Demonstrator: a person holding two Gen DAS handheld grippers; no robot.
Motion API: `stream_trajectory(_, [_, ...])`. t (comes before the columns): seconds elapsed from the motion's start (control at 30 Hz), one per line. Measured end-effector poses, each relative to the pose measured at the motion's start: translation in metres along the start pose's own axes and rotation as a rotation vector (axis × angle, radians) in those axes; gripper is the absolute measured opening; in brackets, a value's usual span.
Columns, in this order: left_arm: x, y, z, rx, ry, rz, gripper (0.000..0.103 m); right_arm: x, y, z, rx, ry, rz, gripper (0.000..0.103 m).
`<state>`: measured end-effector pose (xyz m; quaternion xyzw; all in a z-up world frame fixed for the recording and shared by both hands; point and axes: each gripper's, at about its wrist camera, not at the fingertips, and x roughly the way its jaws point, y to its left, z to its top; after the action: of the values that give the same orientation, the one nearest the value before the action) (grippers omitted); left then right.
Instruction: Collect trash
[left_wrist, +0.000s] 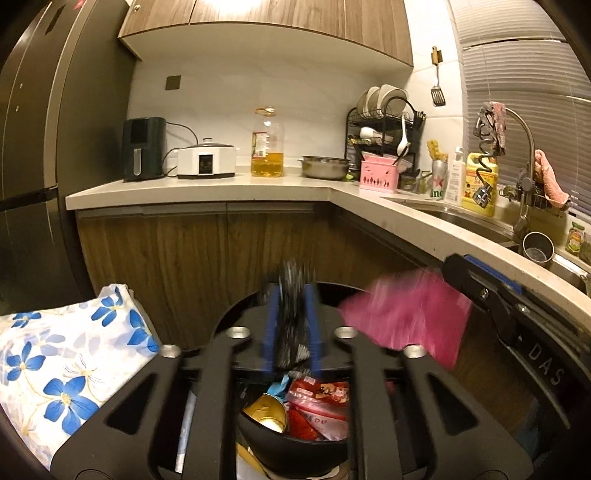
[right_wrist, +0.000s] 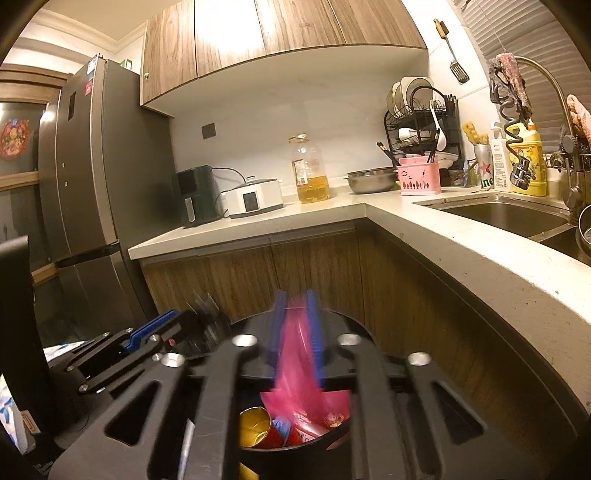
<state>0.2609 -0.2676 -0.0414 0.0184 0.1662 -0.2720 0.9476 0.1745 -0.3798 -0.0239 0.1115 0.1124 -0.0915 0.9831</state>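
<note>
My left gripper (left_wrist: 291, 321) is shut on a dark, blurred piece of plastic (left_wrist: 291, 295), which I cannot identify. My right gripper (right_wrist: 297, 328) is shut on a pink plastic bag (right_wrist: 299, 376); the bag also shows in the left wrist view (left_wrist: 402, 314), held by the right gripper (left_wrist: 476, 280). Both grippers hover over a black round bin (right_wrist: 295, 448) on the floor holding a gold can (right_wrist: 253, 428), red wrappers (left_wrist: 321, 402) and other trash. The left gripper (right_wrist: 155, 332) shows at left in the right wrist view.
An L-shaped countertop (right_wrist: 332, 210) carries an air fryer (left_wrist: 142, 147), a white cooker (left_wrist: 207, 158), an oil bottle (left_wrist: 267, 144), a steel bowl (left_wrist: 325, 166), a dish rack (left_wrist: 384, 129) and a sink (right_wrist: 506, 214). A fridge (right_wrist: 92, 177) stands left. A blue-flowered cloth (left_wrist: 62, 365) lies left.
</note>
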Motion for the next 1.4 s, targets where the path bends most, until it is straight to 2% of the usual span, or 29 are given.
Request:
stream_trajectory(0.03, [0.000, 0.001, -0.002, -0.006, 0.002, -0.005, 0.047, -0.001, -0.001, 0.000, 0.003, -0.002, -0.001, 0.031])
stream_trajectory(0.1, [-0.001, 0.004, -0.004, -0.020, -0.006, -0.012, 0.058, -0.002, -0.002, -0.001, 0.006, -0.005, -0.010, 0.031])
stream_trajectory(0.17, [-0.003, 0.008, -0.005, -0.025, -0.004, -0.001, 0.062, -0.003, -0.004, -0.001, 0.012, -0.002, -0.016, 0.036])
stream_trajectory(0.27, [-0.008, 0.018, -0.008, -0.045, 0.009, 0.033, 0.071, -0.007, -0.005, -0.003, 0.017, 0.003, -0.026, 0.053])
stream_trajectory(0.3, [-0.011, 0.023, -0.010, -0.057, 0.017, 0.054, 0.073, -0.008, -0.005, -0.003, 0.016, 0.007, -0.027, 0.055])
stream_trajectory(0.4, [-0.023, 0.034, -0.013, -0.065, 0.027, 0.114, 0.080, -0.012, -0.001, -0.007, 0.013, 0.030, -0.038, 0.071])
stream_trajectory(0.53, [-0.047, 0.048, -0.022, -0.071, 0.049, 0.214, 0.087, -0.019, 0.009, -0.014, -0.004, 0.079, -0.037, 0.082])
stream_trajectory(0.6, [-0.060, 0.053, -0.025, -0.076, 0.059, 0.248, 0.089, -0.024, 0.017, -0.018, -0.018, 0.101, -0.030, 0.086])
stream_trajectory(0.83, [-0.118, 0.067, -0.037, -0.078, 0.056, 0.340, 0.090, -0.042, 0.046, -0.026, -0.068, 0.174, -0.011, 0.088])
stream_trajectory(1.03, [-0.163, 0.078, -0.040, -0.112, 0.052, 0.369, 0.090, -0.074, 0.074, -0.029, -0.103, 0.177, 0.008, 0.089])
stream_trajectory(1.4, [-0.232, 0.085, -0.052, -0.146, 0.038, 0.415, 0.090, -0.128, 0.108, -0.032, -0.154, 0.187, -0.028, 0.089])
